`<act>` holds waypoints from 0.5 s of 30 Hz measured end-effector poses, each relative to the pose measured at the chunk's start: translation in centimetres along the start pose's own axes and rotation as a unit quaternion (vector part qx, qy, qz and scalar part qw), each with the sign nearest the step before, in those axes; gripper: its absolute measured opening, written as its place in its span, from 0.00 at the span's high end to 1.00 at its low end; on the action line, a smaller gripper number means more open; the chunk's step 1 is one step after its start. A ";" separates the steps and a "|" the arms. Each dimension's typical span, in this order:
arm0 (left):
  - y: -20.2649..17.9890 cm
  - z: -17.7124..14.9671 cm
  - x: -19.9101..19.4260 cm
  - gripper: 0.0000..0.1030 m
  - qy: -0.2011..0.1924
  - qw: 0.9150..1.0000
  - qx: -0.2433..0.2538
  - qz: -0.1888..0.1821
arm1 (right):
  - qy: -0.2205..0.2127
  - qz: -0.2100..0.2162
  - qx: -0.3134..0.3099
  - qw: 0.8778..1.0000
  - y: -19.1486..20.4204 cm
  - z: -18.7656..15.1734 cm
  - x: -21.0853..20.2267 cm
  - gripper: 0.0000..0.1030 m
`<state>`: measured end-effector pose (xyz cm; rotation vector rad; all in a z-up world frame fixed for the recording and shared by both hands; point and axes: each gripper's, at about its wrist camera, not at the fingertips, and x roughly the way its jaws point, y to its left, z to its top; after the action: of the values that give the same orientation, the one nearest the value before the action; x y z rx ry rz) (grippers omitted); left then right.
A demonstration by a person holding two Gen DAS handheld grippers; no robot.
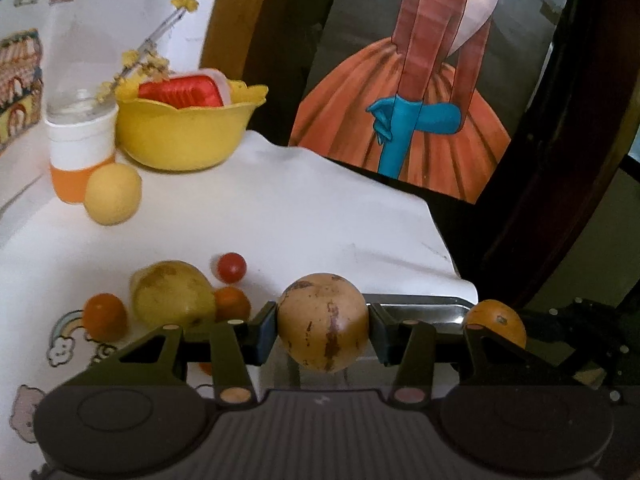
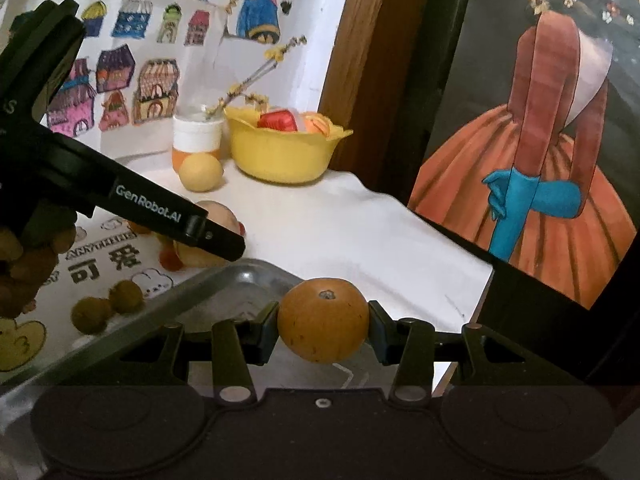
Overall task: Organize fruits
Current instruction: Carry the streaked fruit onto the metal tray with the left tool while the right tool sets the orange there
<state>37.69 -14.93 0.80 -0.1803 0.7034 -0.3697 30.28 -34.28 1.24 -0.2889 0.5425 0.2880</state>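
The left gripper [image 1: 323,330] pinches a round brownish fruit [image 1: 323,322] between its two fingers, one pad against each side. The fruit has a tan, mottled skin with dark reddish streaks. It hangs over the near corner of a metal tray [image 1: 424,312] that sits on the white tablecloth [image 1: 300,208].

The right gripper [image 2: 323,330] pinches an orange [image 2: 323,320] in the same way, a pad on each side, with the stem scar facing up. The orange is held above the tray [image 2: 224,300], near its far edge. In the left wrist view this same orange [image 1: 498,320] shows at the right, beside the tray's corner.

Loose fruit lies on the cloth to the left of the tray: a large yellow-green fruit [image 1: 172,294], two small orange ones [image 1: 105,316] [image 1: 232,303] touching or just beside it, and a small red fruit [image 1: 231,267] a little behind. In the right wrist view two small brownish-green fruits [image 2: 106,306] lie side by side just outside the tray's left rim.

Farther back, a yellow ball-shaped fruit [image 1: 113,194] rests against a bottle [image 1: 80,136] holding dried yellow flowers. Next to the bottle stands a yellow bowl [image 1: 184,132] with a red-lidded box [image 1: 182,94] inside.
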 end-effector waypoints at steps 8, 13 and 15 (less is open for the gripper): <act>-0.2 -0.3 2.1 0.50 0.017 1.000 -0.005 -0.007 | 0.021 0.003 0.014 1.000 -0.9 -0.6 2.1 0.53; -0.4 -0.4 3.0 0.50 0.029 1.000 -0.006 -0.005 | 0.026 0.005 0.015 1.000 -1.0 -0.6 2.9 0.53; -0.5 -0.4 3.1 0.49 0.032 0.999 -0.003 -0.005 | 0.027 0.007 0.016 0.999 -1.0 -0.6 3.1 0.53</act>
<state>39.47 -16.63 -1.26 -0.1795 0.7672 -0.3847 32.88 -34.85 -0.74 -0.2621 0.6022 0.2858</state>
